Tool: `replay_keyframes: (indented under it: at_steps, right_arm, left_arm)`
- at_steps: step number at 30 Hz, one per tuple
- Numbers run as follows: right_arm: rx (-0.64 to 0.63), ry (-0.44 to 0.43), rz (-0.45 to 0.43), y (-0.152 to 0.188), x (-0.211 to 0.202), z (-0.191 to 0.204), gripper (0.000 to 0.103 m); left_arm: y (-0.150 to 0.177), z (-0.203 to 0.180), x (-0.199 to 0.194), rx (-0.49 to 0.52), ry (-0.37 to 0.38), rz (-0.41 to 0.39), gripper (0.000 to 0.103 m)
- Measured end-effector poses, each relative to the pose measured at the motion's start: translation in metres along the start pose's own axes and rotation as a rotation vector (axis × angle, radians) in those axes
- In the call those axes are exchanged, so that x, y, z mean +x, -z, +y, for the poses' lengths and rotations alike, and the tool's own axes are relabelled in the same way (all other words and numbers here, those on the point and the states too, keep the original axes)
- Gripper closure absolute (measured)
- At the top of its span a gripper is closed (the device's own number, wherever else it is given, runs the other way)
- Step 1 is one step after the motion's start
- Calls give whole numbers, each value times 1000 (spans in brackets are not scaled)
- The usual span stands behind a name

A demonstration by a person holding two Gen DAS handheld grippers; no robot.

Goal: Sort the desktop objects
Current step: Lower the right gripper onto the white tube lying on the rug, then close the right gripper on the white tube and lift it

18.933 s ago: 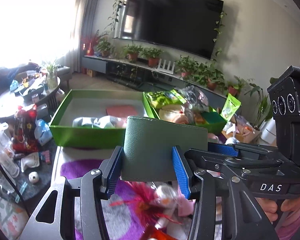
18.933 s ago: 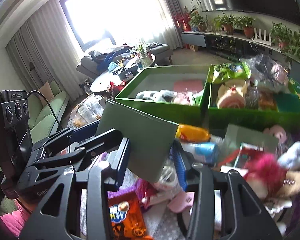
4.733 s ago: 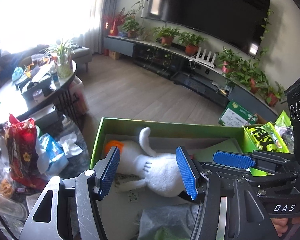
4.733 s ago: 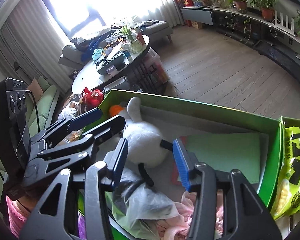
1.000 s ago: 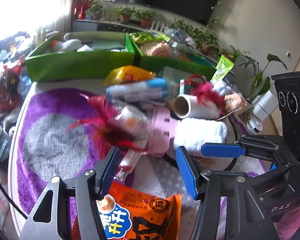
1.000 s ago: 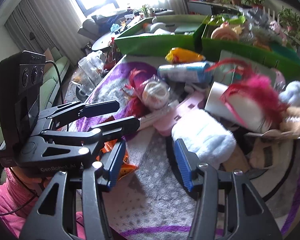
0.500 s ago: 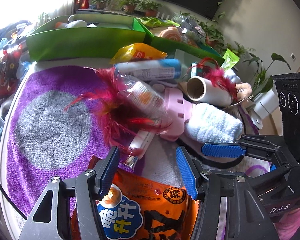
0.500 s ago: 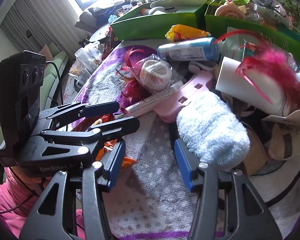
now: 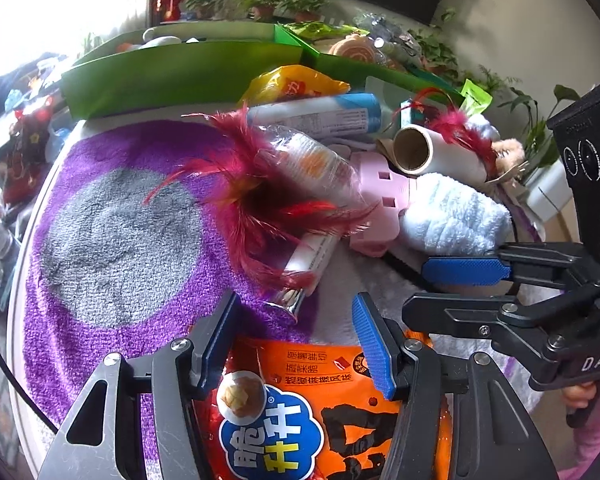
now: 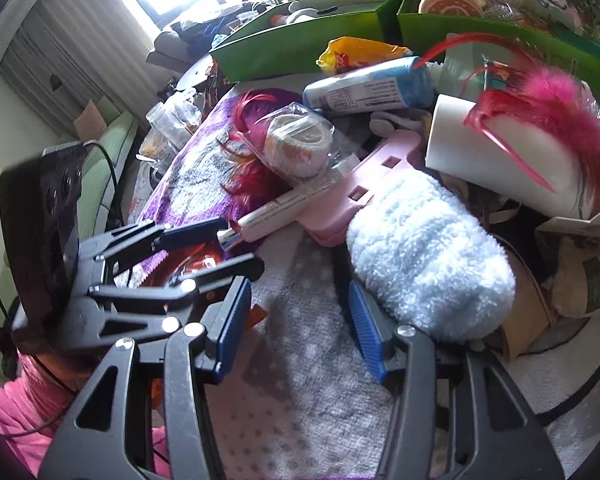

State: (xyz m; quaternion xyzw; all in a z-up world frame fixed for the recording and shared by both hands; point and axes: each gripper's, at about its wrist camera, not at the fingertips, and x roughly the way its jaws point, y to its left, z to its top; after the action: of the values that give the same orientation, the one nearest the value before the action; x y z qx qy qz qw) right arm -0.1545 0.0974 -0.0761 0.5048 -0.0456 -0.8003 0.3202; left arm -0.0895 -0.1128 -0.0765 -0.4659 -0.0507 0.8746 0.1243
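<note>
An orange snack bag [image 9: 320,408] lies on the purple and grey mat [image 9: 116,232], right under my open left gripper [image 9: 296,332], whose fingers straddle its top edge. My open right gripper [image 10: 296,320] hovers low over the mat, its right finger beside a fluffy white towel roll [image 10: 424,256]. A pile holds a red feather toy [image 9: 256,196], a wrapped cup stack [image 9: 312,164], a pink plastic piece [image 9: 380,196], a white paper roll [image 9: 436,152] and a blue-white tube [image 9: 320,116]. Two green boxes [image 9: 180,76] stand at the back.
A yellow snack bag [image 9: 296,84] leans at the boxes. A second feather toy [image 10: 548,120] lies on the paper roll. Plush and cardboard pieces [image 10: 572,276] sit at the right. Bottles [image 10: 172,120] and a sofa lie beyond the table's left edge.
Both grippers have dropped lower and closer to the table. The left has come down over the orange snack bag; the right has neared the white towel roll. Both stay open.
</note>
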Motion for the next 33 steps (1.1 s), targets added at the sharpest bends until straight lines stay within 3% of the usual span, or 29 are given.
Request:
replay_keyframes:
  at_steps: [4, 5, 6, 9, 12, 17, 21, 24, 28, 33]
  right_arm:
    - [5, 6, -5, -2, 2, 2, 52]
    - [11, 7, -6, -2, 3, 1, 52]
    - [18, 4, -5, -2, 3, 0, 52]
    - [43, -16, -6, -2, 3, -5, 52]
    - [45, -16, -6, -2, 2, -5, 52]
    - [44, -12, -2, -1, 1, -6, 52]
    - [49, -11, 1, 2, -4, -10, 51]
    - [63, -20, 7, 6, -8, -14, 50]
    - [52, 12, 8, 14, -14, -17, 46]
    - [82, 26, 15, 23, -20, -30, 44]
  left_arm:
    - [-3, 3, 0, -43, 33, -13, 45]
    - [-3, 1, 1, -32, 50, -13, 50]
    - [-2, -1, 1, -13, 66, -14, 64]
    - [1, -6, 4, 21, 50, -12, 79]
    - [2, -5, 1, 13, 89, -5, 85]
    - [7, -16, -6, 59, 97, -1, 85]
    - [12, -25, -12, 38, 174, 57, 85]
    - [21, -50, -18, 114, 207, 77, 85]
    - [32, -73, -25, 244, 189, 78, 85]
    - [38, -74, -28, 274, 257, 111, 85]
